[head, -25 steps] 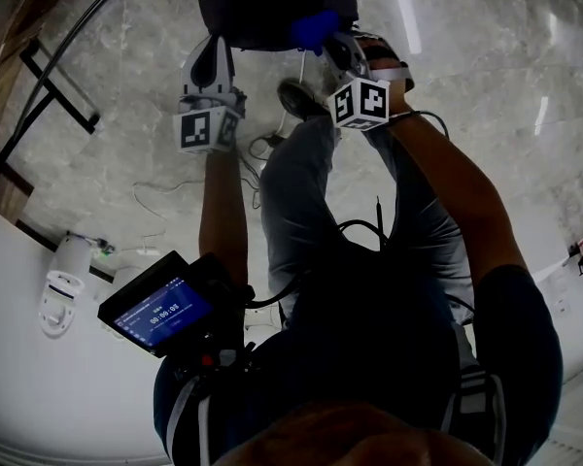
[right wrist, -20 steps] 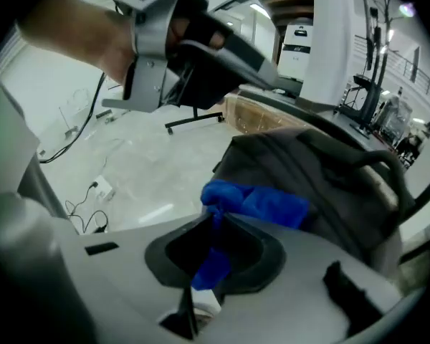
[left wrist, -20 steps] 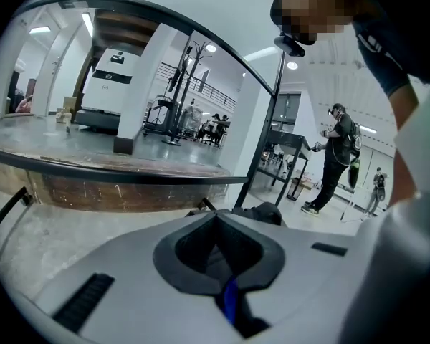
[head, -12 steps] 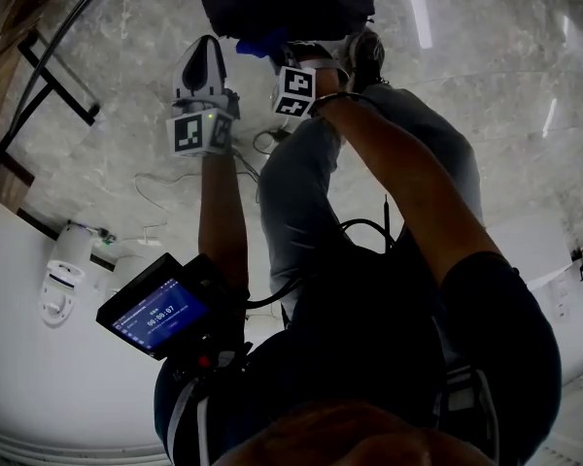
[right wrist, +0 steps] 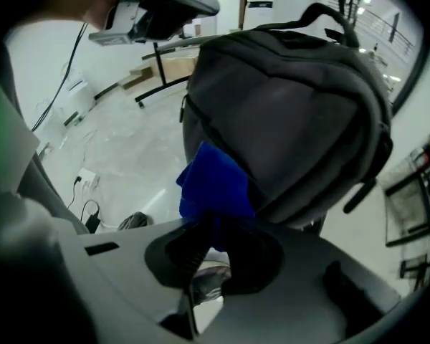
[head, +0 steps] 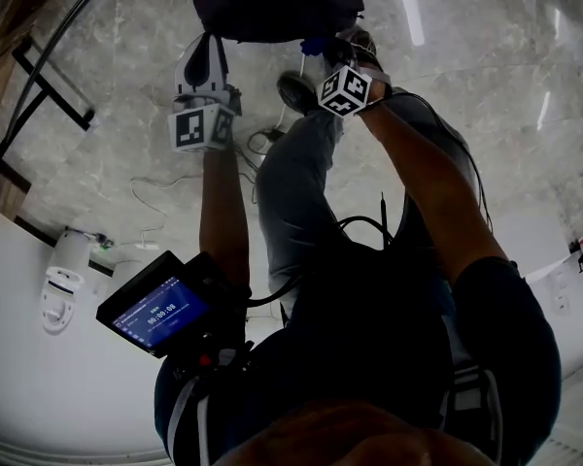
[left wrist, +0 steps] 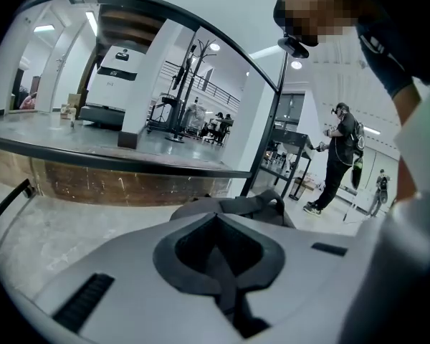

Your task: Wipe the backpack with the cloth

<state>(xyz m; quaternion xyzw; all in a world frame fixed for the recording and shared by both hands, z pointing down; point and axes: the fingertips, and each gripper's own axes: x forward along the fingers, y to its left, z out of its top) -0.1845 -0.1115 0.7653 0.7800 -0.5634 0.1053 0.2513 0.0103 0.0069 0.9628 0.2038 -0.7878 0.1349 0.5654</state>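
Backpack (right wrist: 287,106): dark grey, bulging, with a carry loop on top; it sits at the top edge of the head view, ahead of the person's knees; its support cannot be made out
Cloth (right wrist: 213,188): bright blue, bunched, pressed against the lower front of the backpack, near its bottom seam
Right gripper (right wrist: 211,231): jaws closed tight on the lower end of the cloth, the rest of the cloth standing up out of them and touching the backpack; marker cube turned toward the head camera
Left gripper (left wrist: 218,260): jaws brought together, nothing seen between them; it points at the backpack, whose top and loop show just beyond the tips; in the head view it lies just beside the backpack's left lower corner, and contact cannot be told
Floor (head: 505,85): pale veined stone, glossy, with thin cables lying on it
Shoe (head: 296,93): dark, on the floor between the two grippers
Screen (head: 160,311): small lit display at the person's chest, below the left arm
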